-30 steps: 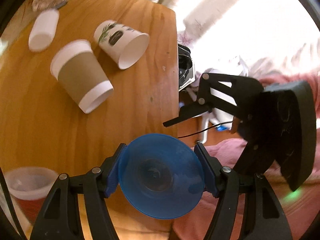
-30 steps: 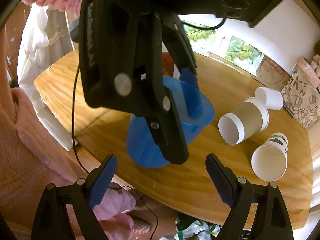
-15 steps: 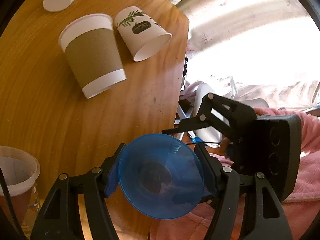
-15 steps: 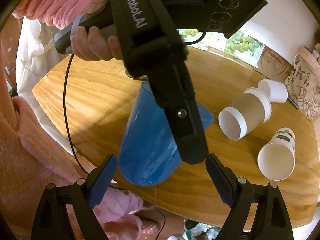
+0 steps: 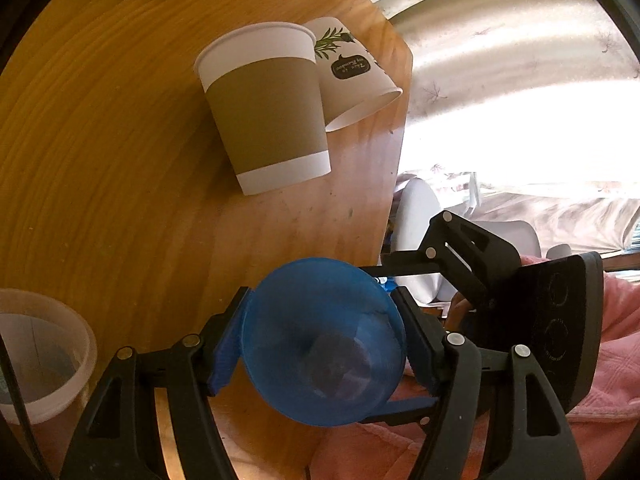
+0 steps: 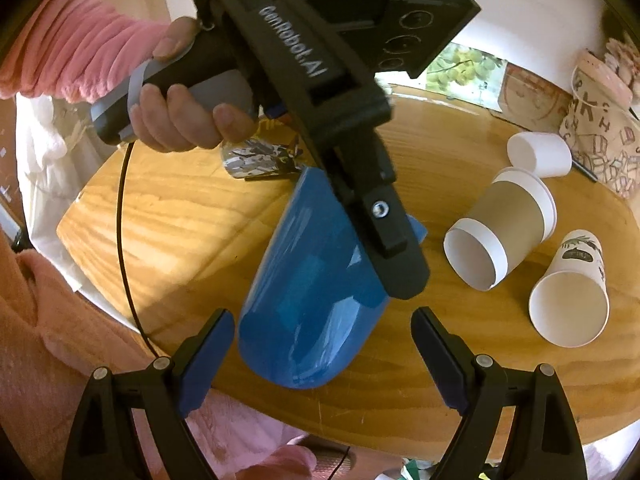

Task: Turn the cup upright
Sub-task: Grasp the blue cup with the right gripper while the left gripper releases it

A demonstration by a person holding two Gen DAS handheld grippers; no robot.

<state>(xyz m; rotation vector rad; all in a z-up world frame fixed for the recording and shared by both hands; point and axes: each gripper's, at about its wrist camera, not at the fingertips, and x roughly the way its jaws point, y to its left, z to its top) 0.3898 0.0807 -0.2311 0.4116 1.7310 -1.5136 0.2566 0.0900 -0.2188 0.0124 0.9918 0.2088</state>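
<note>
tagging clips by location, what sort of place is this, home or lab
Most likely a home living or dining area: a wooden table with disposable paper cups on it, patterned gift bags at its far side, and a curtained window nearby.

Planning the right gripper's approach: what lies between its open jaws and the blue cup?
Nothing: in the right wrist view, the right gripper is open with the blue cup's base just ahead, only wooden table showing behind.

Black left gripper (image 6: 376, 216) (white "GenRobot.AI" lettering), blue-padded jaws, pink sleeve (image 6: 80, 52).
</note>
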